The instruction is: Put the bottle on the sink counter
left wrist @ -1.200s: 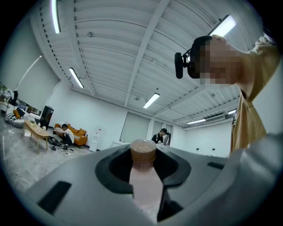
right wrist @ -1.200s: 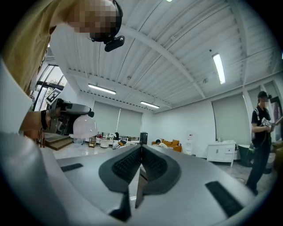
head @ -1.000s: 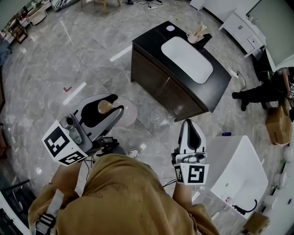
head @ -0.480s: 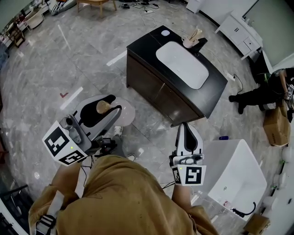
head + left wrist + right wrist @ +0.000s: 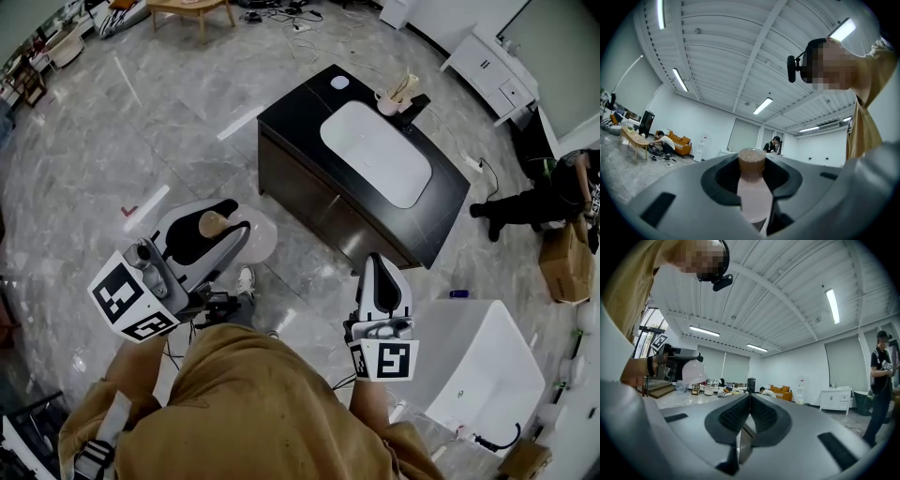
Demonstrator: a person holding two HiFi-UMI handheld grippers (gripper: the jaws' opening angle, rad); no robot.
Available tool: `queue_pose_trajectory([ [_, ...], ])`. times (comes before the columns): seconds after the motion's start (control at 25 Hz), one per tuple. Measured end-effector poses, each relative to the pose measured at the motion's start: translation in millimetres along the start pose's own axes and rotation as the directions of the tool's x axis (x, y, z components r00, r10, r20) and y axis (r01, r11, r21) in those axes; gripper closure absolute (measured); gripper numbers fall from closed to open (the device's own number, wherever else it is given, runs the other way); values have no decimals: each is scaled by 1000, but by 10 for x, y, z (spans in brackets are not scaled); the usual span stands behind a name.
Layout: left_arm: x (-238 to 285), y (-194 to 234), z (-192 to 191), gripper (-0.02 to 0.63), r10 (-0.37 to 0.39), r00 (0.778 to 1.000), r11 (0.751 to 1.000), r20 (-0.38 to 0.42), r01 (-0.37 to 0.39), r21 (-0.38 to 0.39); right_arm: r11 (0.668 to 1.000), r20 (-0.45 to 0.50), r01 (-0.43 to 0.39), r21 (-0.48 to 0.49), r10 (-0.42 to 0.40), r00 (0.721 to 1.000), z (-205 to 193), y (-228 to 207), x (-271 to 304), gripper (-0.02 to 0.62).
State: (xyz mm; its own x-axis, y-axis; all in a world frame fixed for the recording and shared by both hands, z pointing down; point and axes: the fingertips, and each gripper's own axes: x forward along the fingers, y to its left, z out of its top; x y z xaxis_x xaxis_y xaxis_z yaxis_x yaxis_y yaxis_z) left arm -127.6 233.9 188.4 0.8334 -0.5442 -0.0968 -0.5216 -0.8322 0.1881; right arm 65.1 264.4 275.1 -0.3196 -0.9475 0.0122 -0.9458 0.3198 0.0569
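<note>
My left gripper (image 5: 230, 216) is shut on a bottle (image 5: 214, 223) with a brown cap and a pale pink body, held upright at the lower left of the head view. In the left gripper view the bottle (image 5: 752, 187) stands between the dark pads (image 5: 723, 180), its cap above them. My right gripper (image 5: 382, 269) is shut and empty, its pads (image 5: 740, 411) meeting, and it sees the left gripper with the bottle (image 5: 693, 372) at its left. The sink counter (image 5: 300, 112), a dark cabinet with a white basin (image 5: 375, 152), stands ahead across the floor, well beyond both grippers.
A cup with brushes (image 5: 396, 94) and a small white disc (image 5: 339, 82) sit on the counter's far end. A white tub (image 5: 483, 361) stands at the lower right. A person in black (image 5: 539, 192) crouches at the right near a cardboard box (image 5: 565, 258).
The view has shifted a little over the floor, and the counter sits slightly differently in it. Both grippers keep the same pose, and the bottle stays in the left one.
</note>
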Motion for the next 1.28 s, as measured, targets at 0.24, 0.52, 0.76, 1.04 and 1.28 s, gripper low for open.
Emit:
queue_pose_trajectory([
  [0.24,155,531,106,485,-5,1000,1000,-2,5,-9,1000,-27,-7,0,7,1000,-16,-8,602,589],
  [0.52,401,1184,190,485,-41,999,998,0,41,-38,1000,-46,16,-23,-17,999,76,-33,1276,589],
  [0.76,559,1530,266,485,-86,996,995,9,86,-54,997,-51,55,-44,-57,997,177,-51,1613,589],
  [1.04,693,1746,313,485,-104,995,993,10,105,-57,996,-52,80,-42,-82,995,184,-121,1811,589],
  [1.28,841,1842,278,485,-95,995,994,11,96,-62,997,-46,77,-31,-79,996,112,-284,1990,589],
])
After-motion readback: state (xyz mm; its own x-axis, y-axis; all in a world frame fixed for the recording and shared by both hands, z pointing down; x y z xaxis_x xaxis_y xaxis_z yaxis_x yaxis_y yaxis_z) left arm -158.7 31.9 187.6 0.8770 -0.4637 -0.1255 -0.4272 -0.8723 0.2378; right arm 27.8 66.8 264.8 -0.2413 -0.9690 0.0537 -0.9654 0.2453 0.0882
